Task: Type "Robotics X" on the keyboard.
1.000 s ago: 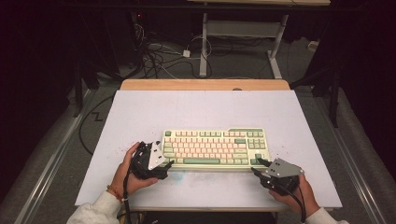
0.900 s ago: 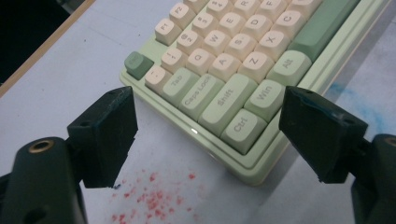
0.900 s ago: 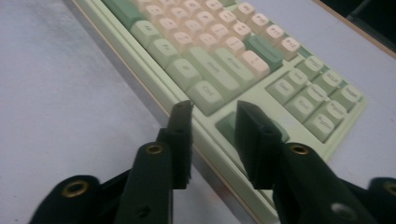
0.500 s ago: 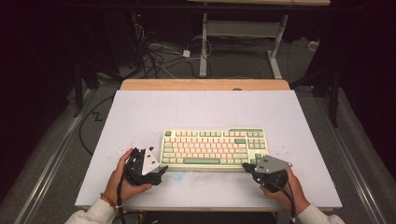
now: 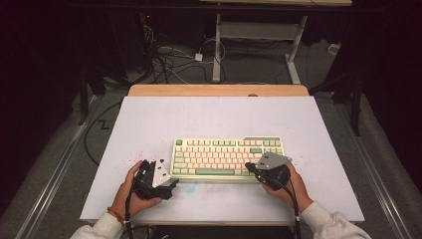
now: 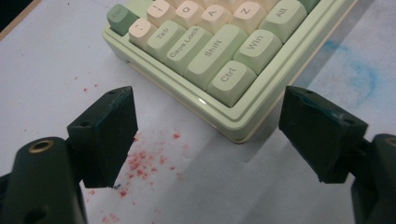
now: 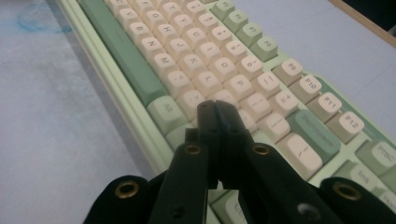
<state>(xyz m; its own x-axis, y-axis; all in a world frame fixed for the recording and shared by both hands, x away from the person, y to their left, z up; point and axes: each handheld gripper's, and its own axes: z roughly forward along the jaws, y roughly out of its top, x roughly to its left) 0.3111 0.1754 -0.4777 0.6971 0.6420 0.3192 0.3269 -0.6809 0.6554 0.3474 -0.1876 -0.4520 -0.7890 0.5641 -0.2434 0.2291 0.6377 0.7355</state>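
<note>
While the white table [image 5: 149, 119] fills the middle of the high view with a wooden strip along its far edge, the green and cream keyboard [image 5: 228, 158] lies flat on its near half, long side toward the person, in the same place as a second ago. Red specks [image 6: 144, 161] dot the table just off the keyboard's left end, and a faint blue smear [image 6: 359, 74] marks the surface in front of it.

The right gripper [image 5: 250, 167] now sits over the keyboard's near right part, above the keys beside the long green bar; a second ago it was off the right end, near the corner, so it has moved left and onto the keys. Its jaws have just been closing, and in the right gripper view they stand pressed together with nothing between them, tips [image 7: 216, 109] just above the cream keys; whether they touch a key I cannot tell.

The left gripper [image 5: 171, 186] rests on the table just beside the keyboard's near left corner, a little farther back from it than a second ago. Its jaws stand wide apart, empty, with the Ctrl key [image 6: 232, 76] corner seen between them.
</note>
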